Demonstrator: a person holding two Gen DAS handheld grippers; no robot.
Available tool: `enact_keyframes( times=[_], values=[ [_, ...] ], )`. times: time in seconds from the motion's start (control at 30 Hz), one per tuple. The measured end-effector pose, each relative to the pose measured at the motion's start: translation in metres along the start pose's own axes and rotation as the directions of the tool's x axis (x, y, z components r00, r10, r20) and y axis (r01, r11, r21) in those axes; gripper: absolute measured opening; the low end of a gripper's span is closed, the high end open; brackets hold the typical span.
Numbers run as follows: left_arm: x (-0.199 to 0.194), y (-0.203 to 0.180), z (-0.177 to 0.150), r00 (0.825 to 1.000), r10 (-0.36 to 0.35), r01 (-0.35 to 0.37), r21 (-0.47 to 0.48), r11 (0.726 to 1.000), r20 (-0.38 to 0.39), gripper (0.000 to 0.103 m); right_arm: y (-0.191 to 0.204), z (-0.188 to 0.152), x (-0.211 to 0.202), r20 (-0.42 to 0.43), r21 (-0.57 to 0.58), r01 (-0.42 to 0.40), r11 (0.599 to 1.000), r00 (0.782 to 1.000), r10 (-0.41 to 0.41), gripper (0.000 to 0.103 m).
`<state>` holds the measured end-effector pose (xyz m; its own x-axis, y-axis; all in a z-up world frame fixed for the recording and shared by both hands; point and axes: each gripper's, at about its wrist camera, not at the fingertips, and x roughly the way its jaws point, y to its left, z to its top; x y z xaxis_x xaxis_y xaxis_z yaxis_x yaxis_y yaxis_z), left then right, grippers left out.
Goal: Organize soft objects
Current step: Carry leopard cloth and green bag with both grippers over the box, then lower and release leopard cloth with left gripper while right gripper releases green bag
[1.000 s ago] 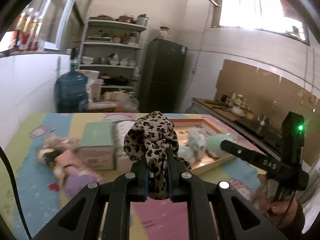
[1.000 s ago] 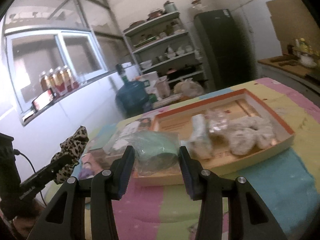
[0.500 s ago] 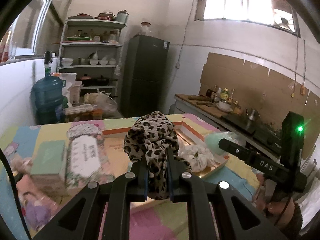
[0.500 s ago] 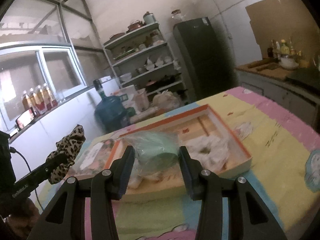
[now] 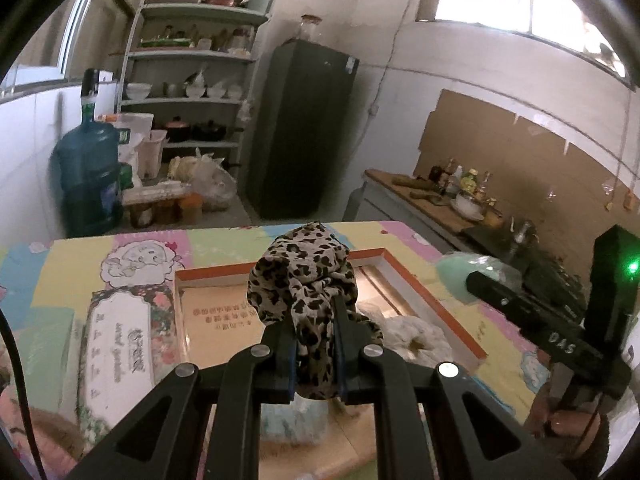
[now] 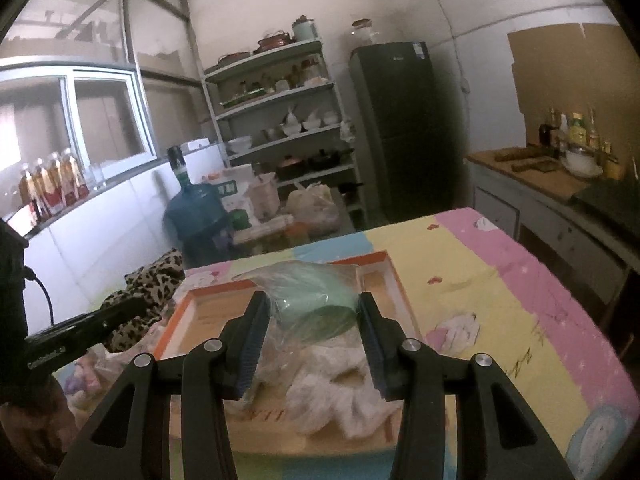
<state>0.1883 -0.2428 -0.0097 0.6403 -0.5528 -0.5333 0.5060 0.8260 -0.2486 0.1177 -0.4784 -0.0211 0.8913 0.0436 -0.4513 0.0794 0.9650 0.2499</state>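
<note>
Leopard scrunchie (image 5: 305, 276) (bunched), bagged green roll (image 6: 316, 305), both held.

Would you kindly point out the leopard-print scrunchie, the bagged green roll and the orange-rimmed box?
leopard-print scrunchie (image 5: 304, 276), left wrist view, on its bunched fabric above the gripper.
bagged green roll (image 6: 316, 306), right wrist view, on the roll's green side.
orange-rimmed box (image 5: 420, 284), left wrist view, on its right rim.

The leopard-print scrunchie (image 5: 304, 280) is thin, crinkled cloth, matt. The mint-green roll (image 6: 316, 306) sits in clear, glossy plastic wrap. The white scrunchies (image 6: 340, 380) look fluffy (soft, rough-textured fabric). The orange-rimmed tray (image 5: 432, 300) seems smooth cardboard. Both grippers (image 5: 316, 344) (image 6: 312, 344) are matt black plastic with shiny metal rivets.
</note>
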Motion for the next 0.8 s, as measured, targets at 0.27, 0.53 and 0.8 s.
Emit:
enact_keyframes(
  times=[0.27,0.53,0.8],
  values=[
    [0.043,0.01,0.008,0.996,0.046,-0.049,-0.03,0.998,-0.079,0.014,-0.013,0.011,0.04,-0.058,0.006,-0.007,1.0,0.998,0.007,0.047],
    [0.075,0.016,0.006,0.982,0.069,-0.077,-0.04,0.996,-0.174,0.014,-0.022,0.011,0.077,-0.138,0.007,-0.014,1.0,0.99,0.015,0.047],
    [0.089,0.018,0.0,0.973,0.059,-0.073,-0.056,0.996,-0.225,0.014,-0.025,0.005,0.1,-0.218,0.007,-0.028,1.0,0.976,0.029,0.047]
  ],
)
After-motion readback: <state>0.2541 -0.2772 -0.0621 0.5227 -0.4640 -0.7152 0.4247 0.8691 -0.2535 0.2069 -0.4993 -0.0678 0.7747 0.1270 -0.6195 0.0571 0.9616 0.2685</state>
